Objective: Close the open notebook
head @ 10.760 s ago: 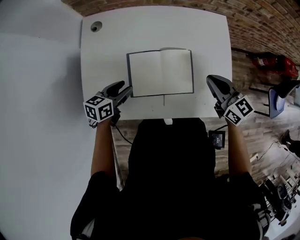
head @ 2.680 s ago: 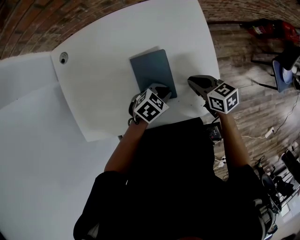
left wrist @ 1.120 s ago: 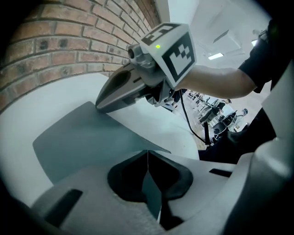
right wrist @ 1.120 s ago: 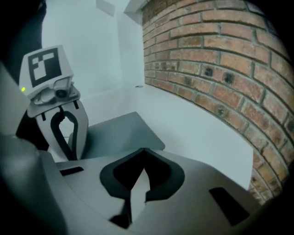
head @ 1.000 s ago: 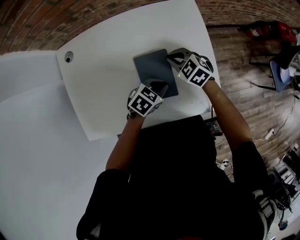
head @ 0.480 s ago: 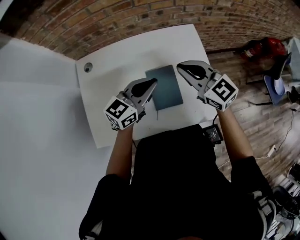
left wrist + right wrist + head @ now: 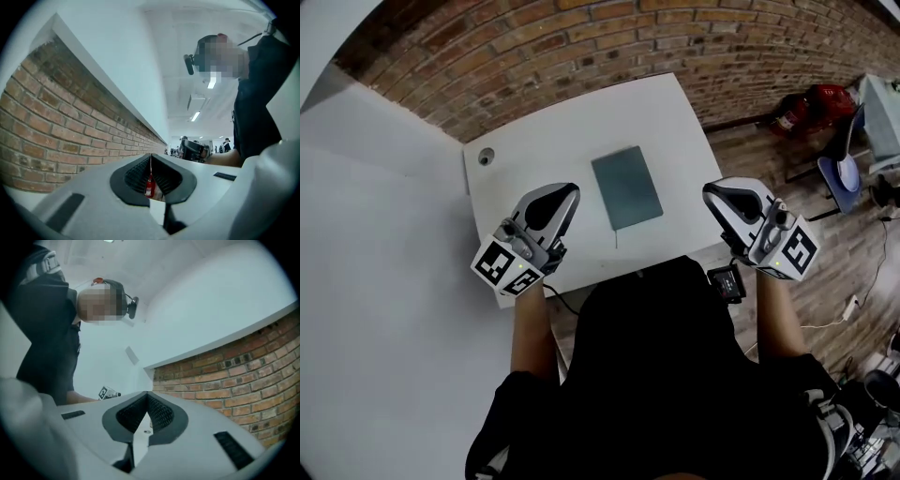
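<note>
The notebook [image 7: 626, 187] lies closed on the white table [image 7: 544, 141], its dark teal cover up, a ribbon trailing from its near edge. My left gripper [image 7: 561, 195] is lifted off the table to the notebook's left, its jaws together with nothing between them. To the notebook's right, my right gripper [image 7: 719, 194] hangs past the table's right edge, also shut and empty. In the left gripper view the left gripper [image 7: 150, 156] points level at the brick wall. The right gripper [image 7: 147, 394] in its own view faces brick too. Neither touches the notebook.
A round cable hole [image 7: 486, 157] sits at the table's far left corner. A brick wall [image 7: 581, 47] runs behind the table. On the wooden floor to the right are a red object [image 7: 811, 105], a stool-like thing [image 7: 844, 173] and a black device [image 7: 727, 279].
Both grippers have lifted off the closed notebook, risen and drawn apart toward the person. The notebook has stayed flat where it was.
</note>
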The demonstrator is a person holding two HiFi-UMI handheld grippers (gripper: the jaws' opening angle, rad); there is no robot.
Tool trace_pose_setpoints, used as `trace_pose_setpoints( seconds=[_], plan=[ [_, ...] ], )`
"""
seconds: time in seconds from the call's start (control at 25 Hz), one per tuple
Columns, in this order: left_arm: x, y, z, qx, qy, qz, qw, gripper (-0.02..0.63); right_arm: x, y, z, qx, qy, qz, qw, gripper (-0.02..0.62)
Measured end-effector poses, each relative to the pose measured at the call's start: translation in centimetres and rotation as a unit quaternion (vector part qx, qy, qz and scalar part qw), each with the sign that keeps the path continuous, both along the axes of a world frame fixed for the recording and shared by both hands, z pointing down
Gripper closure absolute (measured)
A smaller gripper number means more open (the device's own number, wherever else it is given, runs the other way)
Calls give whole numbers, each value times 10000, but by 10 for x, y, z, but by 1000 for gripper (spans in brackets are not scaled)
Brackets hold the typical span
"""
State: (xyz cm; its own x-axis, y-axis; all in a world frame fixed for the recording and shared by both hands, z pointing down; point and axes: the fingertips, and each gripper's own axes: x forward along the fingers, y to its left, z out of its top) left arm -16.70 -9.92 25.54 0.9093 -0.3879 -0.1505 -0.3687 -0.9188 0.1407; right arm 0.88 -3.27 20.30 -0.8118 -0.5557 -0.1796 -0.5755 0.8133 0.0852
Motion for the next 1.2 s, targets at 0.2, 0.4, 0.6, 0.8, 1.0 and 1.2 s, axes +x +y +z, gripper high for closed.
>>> trace_pose_setpoints(
  seconds=[0.2,0.4,0.6,0.8,1.0,1.2],
  plan=[
    [-5,50,-25,350,302,236,9987,588,21,48,-7,97,224,-78,9997,589],
    [13,93,-25,335,513,314,9976,588,41,86,5,7,408,-112,9991,589],
    [57,166,-4,-131,361,543,9978,588,56,153,24,-290,138,-375,9988,589],
    [98,240,16,-327,103,771,9964,588,62,206,56,-730,54,-574,9957,589],
    [101,292,36,-572,-86,648,9962,588,48,246,61,-778,-99,-989,9920,589],
    [90,310,33,-629,43,535,9966,588,22,269,63,-804,-137,-1305,9881,589]
  ],
)
